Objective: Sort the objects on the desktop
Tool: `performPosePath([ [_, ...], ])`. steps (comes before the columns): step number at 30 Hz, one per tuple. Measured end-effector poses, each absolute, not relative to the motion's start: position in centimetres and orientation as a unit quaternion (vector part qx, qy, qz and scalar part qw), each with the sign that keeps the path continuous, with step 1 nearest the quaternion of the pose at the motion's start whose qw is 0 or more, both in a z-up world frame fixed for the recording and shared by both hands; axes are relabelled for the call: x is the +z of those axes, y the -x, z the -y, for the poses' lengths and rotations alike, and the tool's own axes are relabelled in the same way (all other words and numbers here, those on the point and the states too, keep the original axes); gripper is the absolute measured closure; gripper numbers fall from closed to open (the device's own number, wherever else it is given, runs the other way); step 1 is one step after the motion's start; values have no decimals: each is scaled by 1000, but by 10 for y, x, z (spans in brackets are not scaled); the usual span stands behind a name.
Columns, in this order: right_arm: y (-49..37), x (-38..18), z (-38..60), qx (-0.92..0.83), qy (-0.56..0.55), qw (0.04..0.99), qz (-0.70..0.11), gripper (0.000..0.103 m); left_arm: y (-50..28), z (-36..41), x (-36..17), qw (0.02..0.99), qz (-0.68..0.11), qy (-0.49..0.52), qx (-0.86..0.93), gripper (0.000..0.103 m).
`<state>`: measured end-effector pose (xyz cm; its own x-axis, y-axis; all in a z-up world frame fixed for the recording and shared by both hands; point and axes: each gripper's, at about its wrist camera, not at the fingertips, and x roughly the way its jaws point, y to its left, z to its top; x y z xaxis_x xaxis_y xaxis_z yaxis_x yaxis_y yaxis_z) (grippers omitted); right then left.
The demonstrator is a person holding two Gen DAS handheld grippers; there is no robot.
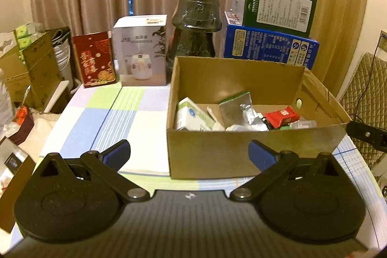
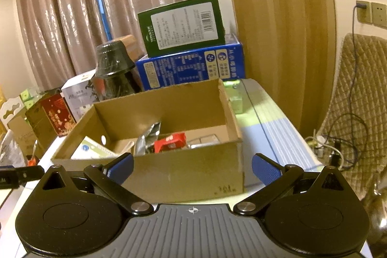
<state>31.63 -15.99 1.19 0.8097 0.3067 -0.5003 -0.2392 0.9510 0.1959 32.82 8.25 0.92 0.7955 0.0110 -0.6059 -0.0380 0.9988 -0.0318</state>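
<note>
One open cardboard box (image 1: pixel 217 151) sits on the table, holding one red snack packet (image 1: pixel 281 115), one silver foil pouch (image 1: pixel 251 114) and one white-and-green carton (image 1: pixel 191 114). Behind it stand one blue box (image 1: pixel 268 47), one green box (image 1: pixel 278 6), one white appliance box (image 1: pixel 140 50) and one red gift box (image 1: pixel 96 59).

Ahead of the left gripper (image 1: pixel 189 156), whose pads are ribbed blue rubber on matt black plastic arms, stands a matt brown cardboard box (image 1: pixel 217 151). Inside it lie a crinkled shiny foil pouch (image 1: pixel 251 113) and a glossy red wrapper (image 1: pixel 281 116). Beyond it stands a dark glossy jar (image 1: pixel 196 25). Striped checked cloth covers the counter (image 1: pixel 116 113).
</note>
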Motion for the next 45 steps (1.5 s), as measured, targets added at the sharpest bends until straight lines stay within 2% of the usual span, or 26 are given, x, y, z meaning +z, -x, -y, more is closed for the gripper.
performPosePath([
  [5, -290, 29, 170, 140, -57, 948, -278, 2, -305, -80, 20, 943, -328, 52, 0, 1],
  [13, -244, 59, 190, 148, -58, 933, -322, 2, -254, -55, 50, 942, -333, 40, -9, 1],
  [21, -193, 87, 197, 150, -28, 931, -331, 2, -200, -33, 82, 942, -333, 45, -11, 1],
  [33, -134, 95, 210, 155, -27, 927, -341, 2, -141, -15, 116, 944, -327, 35, -18, 1],
  [45, -107, 98, 207, 168, -21, 925, -340, 2, -118, -12, 115, 944, -327, 37, -21, 1],
])
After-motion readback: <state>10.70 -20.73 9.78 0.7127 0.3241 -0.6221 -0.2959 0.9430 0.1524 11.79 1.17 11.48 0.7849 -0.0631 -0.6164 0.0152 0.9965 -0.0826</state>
